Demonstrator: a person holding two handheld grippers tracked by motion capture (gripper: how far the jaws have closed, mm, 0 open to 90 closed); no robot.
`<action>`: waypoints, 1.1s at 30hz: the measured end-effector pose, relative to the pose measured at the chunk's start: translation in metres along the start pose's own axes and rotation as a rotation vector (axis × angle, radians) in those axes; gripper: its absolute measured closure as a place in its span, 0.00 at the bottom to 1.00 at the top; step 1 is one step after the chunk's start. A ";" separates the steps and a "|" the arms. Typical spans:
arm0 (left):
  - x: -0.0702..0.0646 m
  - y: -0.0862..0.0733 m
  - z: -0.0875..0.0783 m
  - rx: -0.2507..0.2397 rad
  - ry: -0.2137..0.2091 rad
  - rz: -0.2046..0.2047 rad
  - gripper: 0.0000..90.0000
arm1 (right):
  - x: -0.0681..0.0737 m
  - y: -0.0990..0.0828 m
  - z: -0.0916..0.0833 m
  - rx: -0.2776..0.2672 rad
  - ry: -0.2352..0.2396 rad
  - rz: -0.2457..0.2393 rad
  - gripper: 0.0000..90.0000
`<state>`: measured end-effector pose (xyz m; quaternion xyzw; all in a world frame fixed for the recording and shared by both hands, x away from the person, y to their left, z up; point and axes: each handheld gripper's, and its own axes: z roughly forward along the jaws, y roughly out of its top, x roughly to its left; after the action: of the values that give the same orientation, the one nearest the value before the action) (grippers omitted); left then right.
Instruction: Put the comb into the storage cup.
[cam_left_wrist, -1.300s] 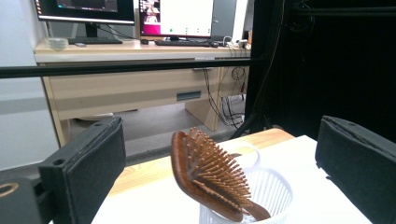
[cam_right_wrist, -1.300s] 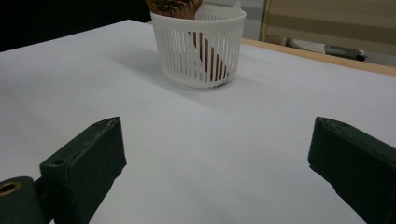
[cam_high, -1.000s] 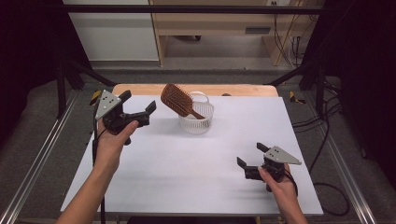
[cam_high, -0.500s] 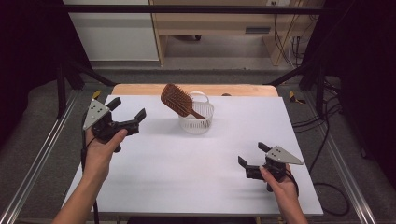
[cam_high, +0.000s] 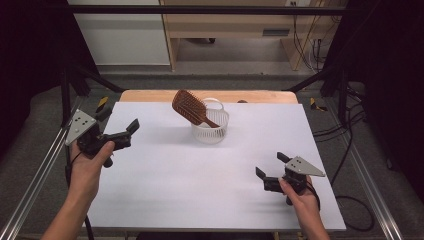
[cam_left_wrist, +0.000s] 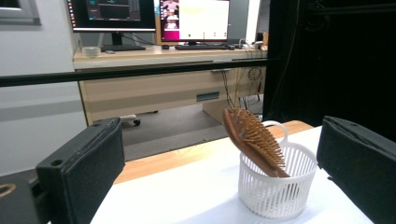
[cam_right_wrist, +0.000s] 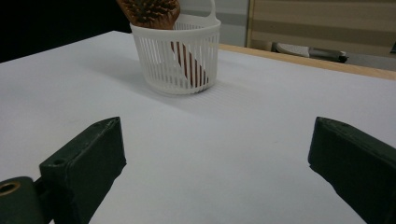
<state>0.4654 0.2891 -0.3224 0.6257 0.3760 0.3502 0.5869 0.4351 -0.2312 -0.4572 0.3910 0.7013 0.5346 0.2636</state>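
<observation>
Two claws hang over the white surface (cam_high: 165, 200), both with jaws spread wide and gripping nothing: the left claw (cam_high: 120, 134) sits at the left edge of the high view, the right claw (cam_high: 270, 167) at the lower right, each well apart from the goods. Upper centre of that view stands a small white basket (cam_high: 210, 127), round, thin-walled plastic with slatted sides and a loop handle at its back rim. A wooden hairbrush (cam_high: 189, 106) leans in it, handle down inside, the broad oval head with its rows of pins tilted out over the rim toward the upper left. The likely trouble, as I judge it, is tipping: the basket looks light and the brush is top-heavy, so a nudge to the head or rim could topple both or skid the basket across the smooth surface.
</observation>
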 end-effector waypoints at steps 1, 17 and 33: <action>0.002 0.000 -0.002 -0.001 0.003 -0.006 0.01 | 0.000 0.000 0.000 0.000 0.000 0.001 0.05; 0.035 -0.009 -0.037 -0.001 0.045 -0.010 0.01 | -0.003 -0.001 -0.005 -0.014 0.001 0.018 0.05; 0.057 -0.026 -0.068 -0.029 0.076 -0.025 0.01 | -0.011 0.006 -0.013 -0.020 -0.027 0.016 0.05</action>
<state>0.4309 0.3721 -0.3445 0.5987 0.4005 0.3718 0.5855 0.4328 -0.2471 -0.4483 0.4013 0.6891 0.5383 0.2726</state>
